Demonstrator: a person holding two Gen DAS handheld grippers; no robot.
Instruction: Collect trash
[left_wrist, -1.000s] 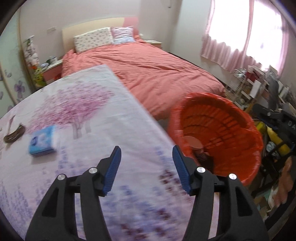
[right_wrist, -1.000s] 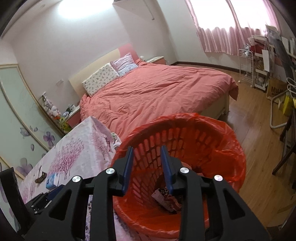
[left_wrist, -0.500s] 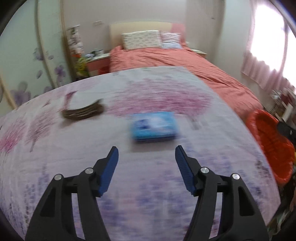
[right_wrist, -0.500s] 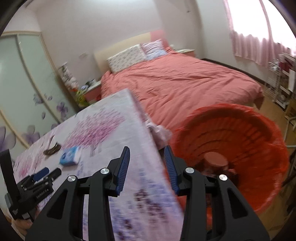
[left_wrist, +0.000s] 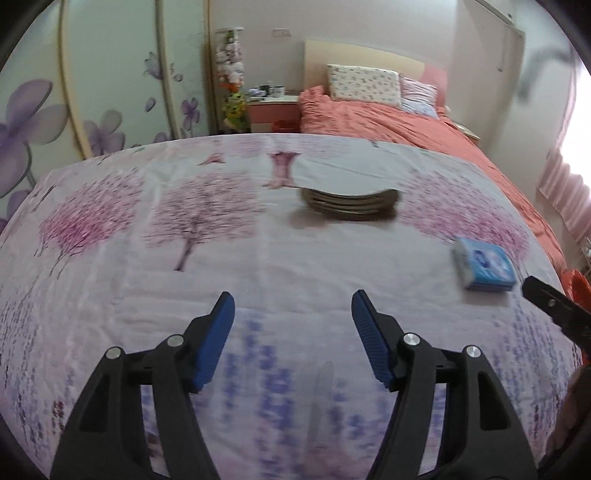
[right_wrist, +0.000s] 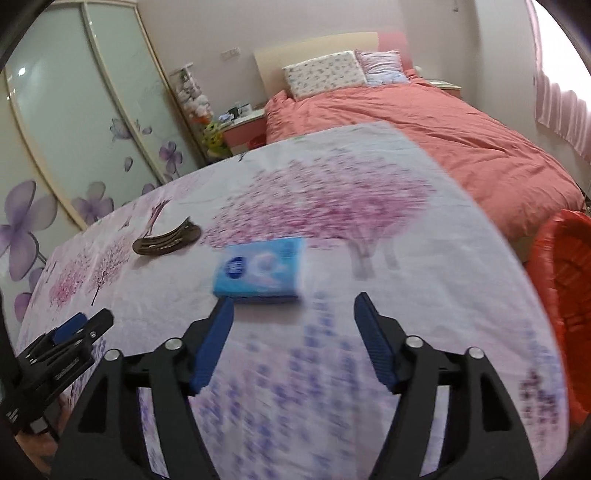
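Here, the scene is listed item by item.
Left claw: seen over the flowered cloth of the surface; its jaws are opening and nothing is held between them.
Right claw: its jaws are opening wide, nothing gripped; the blue tissue pack is seen just beyond the fingertips, lying flat.
Brown curved piece: laid on the cloth, farther back, apart from the pack.
Red bin: placed at the right edge of the surface, beside the bed.
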